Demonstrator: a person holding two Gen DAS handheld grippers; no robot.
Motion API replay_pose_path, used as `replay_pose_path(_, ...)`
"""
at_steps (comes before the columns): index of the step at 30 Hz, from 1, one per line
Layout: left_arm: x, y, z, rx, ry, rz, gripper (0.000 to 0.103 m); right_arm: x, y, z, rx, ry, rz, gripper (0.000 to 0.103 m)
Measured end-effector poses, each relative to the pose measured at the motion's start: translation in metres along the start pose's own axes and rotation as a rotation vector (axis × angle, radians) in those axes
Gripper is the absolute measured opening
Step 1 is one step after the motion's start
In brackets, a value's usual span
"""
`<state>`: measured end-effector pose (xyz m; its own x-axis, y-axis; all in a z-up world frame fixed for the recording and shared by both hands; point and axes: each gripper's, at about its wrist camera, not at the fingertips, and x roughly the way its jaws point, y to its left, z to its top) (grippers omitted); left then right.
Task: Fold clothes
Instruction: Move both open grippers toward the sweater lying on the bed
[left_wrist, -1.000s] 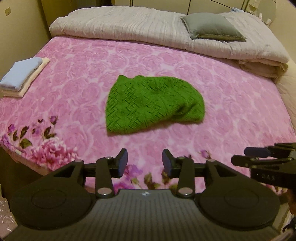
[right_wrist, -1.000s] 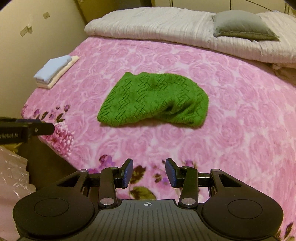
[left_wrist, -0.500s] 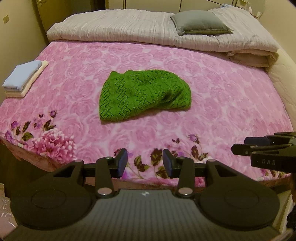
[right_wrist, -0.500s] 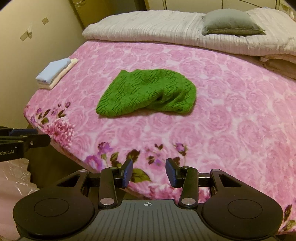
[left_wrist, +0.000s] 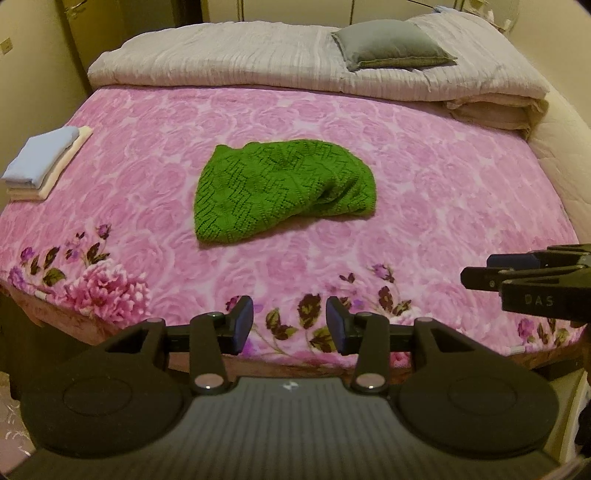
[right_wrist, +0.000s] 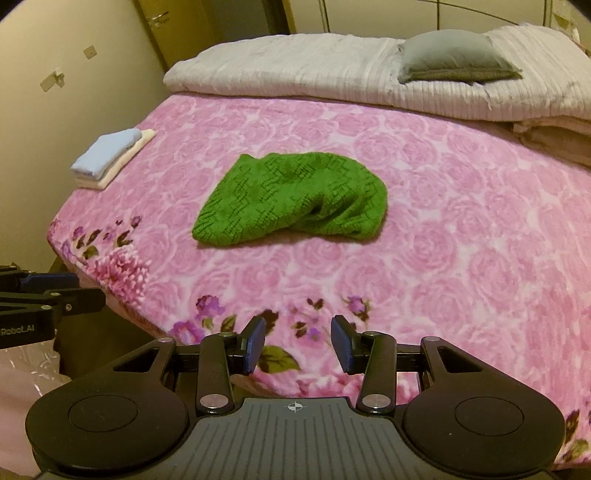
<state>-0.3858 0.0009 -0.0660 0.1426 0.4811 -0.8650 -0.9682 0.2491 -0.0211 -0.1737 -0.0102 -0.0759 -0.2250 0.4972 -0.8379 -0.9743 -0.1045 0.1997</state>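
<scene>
In the left wrist view, you held your left gripper (left_wrist: 290, 324) off the near edge of the bed (left_wrist: 461, 206), its jaws apart with nothing between them. The green knitted garment (left_wrist: 282, 190) lay rumpled near the middle of the pink floral blanket, well apart from the gripper, with its right side bunched over itself. Your right gripper (left_wrist: 480, 275) poked in from the right, above the near right corner; from this side you could not tell how its jaws stood. A folded stack of blue and cream cloths (left_wrist: 46, 160) sat at the left edge, and a grey pillow (left_wrist: 391, 50) rested on the rolled quilt (left_wrist: 229, 62) along the far edge.

In the right wrist view, your right gripper (right_wrist: 298, 345) also hung over the near edge, fingers spread and empty. The garment (right_wrist: 291, 199) sat just left of the bed's centre, its nearest corner pointing toward the near left corner. The left gripper (right_wrist: 77, 295) showed at the left, beyond the near left corner.

By my reading, no fold had been made yet; you were at the approach. The next move probably called for both grippers to reach in, pinch two edges of the knit and spread it flat. Nothing stood between you and the garment; the stack lay well clear, though loose knit may snag or stretch under a pinch
</scene>
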Motion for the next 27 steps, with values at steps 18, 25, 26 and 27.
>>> replay_pose_path(18, 0.076, 0.062, 0.064, -0.005, 0.074, -0.071, 0.039, 0.064, -0.003, 0.049, 0.101, 0.068, -0.067, 0.044)
replay_pose_path(25, 0.115, 0.099, 0.111, 0.021, 0.108, -0.095, 0.040, 0.094, -0.012, 0.081, 0.205, 0.080, -0.110, 0.044)
replay_pose_path(26, 0.122, 0.104, 0.116, 0.025, 0.115, -0.100, 0.040, 0.099, -0.014, 0.084, 0.225, 0.085, -0.123, 0.044)
replay_pose_path(27, 0.129, 0.109, 0.120, 0.028, 0.126, -0.103, 0.040, 0.103, -0.017, 0.087, 0.247, 0.090, -0.134, 0.044)
